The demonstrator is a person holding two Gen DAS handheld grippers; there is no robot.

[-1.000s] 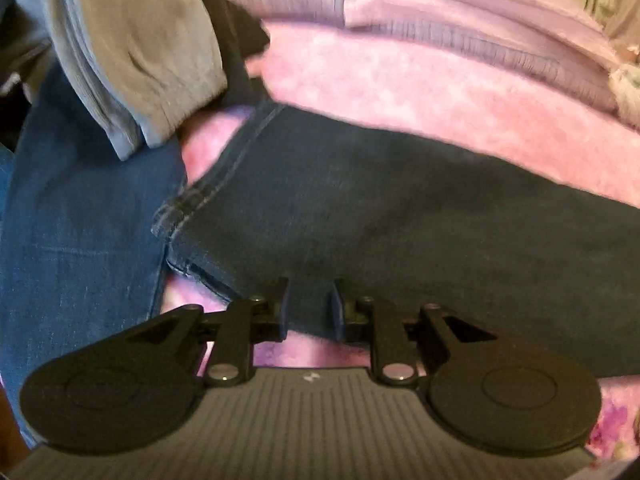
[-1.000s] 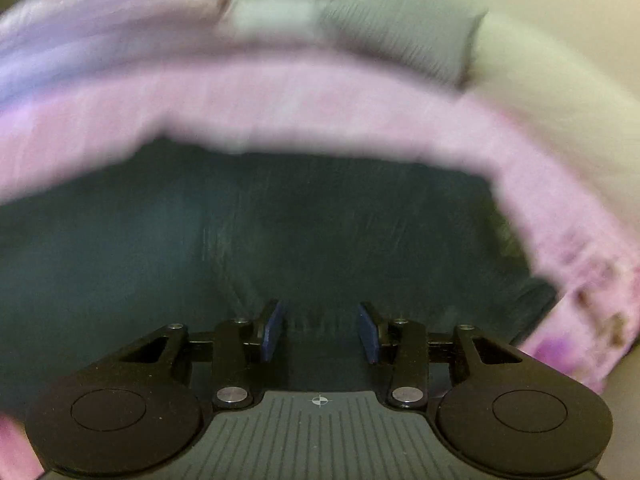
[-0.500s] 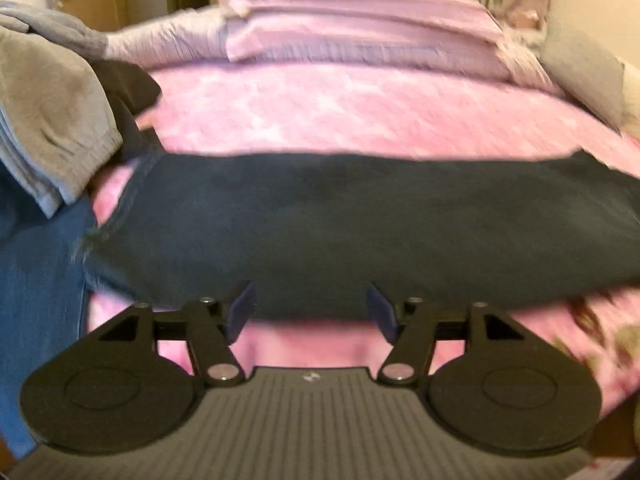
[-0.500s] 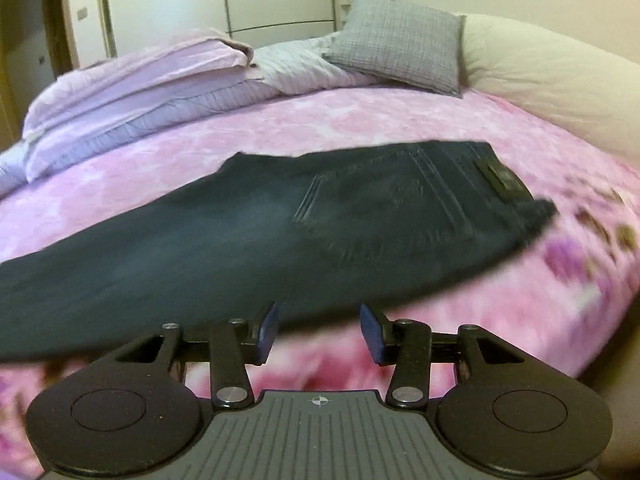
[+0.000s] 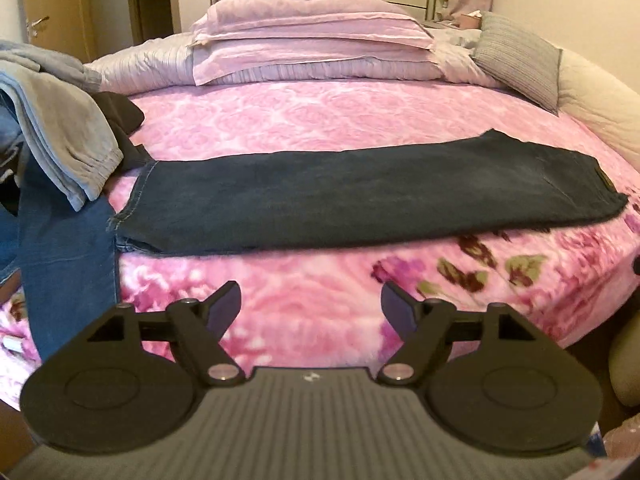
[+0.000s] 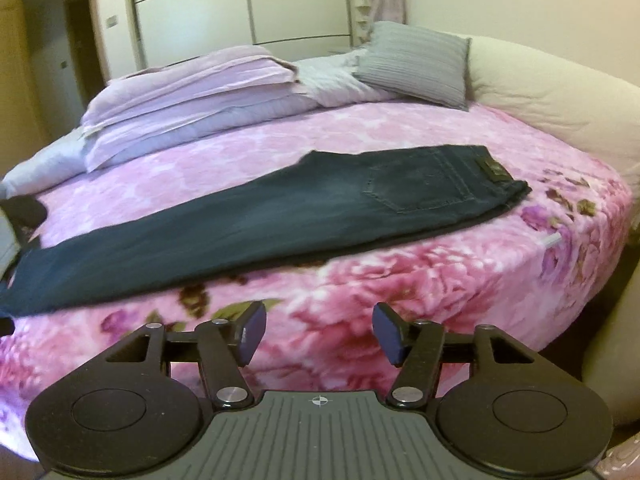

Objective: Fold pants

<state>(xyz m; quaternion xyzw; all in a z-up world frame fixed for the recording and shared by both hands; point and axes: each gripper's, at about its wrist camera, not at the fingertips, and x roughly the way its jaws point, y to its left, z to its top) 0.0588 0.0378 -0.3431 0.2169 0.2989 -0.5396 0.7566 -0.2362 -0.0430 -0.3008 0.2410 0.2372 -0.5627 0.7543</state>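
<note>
Jeans (image 5: 360,196) lie flat on the pink flowered blanket (image 5: 320,120) of the bed, one dark pair, folded lengthwise so that one leg covers the other. They run along the front edge of the bed, the hems toward the left end and the waist with its small leather patch (image 6: 494,170) toward the right end. One back pocket (image 6: 416,186) shows near the waist. The long front edge of the jeans is just behind the place where the blanket turns down over the side of the bed.

Two grippers are in view, one in each wrist camera. The left gripper (image 5: 311,308) has its fingers wide apart and holds nothing; it is in front of the bed, apart from the jeans. The right gripper (image 6: 319,330) also has its fingers spread and empty, in front of the bed and lower than the jeans.

Behind the jeans the blanket is bare up to the two stacked lilac pillows (image 5: 312,36) at the head of the bed. One grey cushion (image 6: 416,66) leans at the right of the pillows, against the cream padded bed frame (image 6: 552,92). At the left end of the jeans there is a heap of other clothes: one grey sweat garment (image 5: 64,136), one lighter blue pair of jeans (image 5: 68,264) hanging down the side, and one black garment (image 5: 120,116). The grey garment is very near the hems, and I cannot tell if it touches them.
</note>
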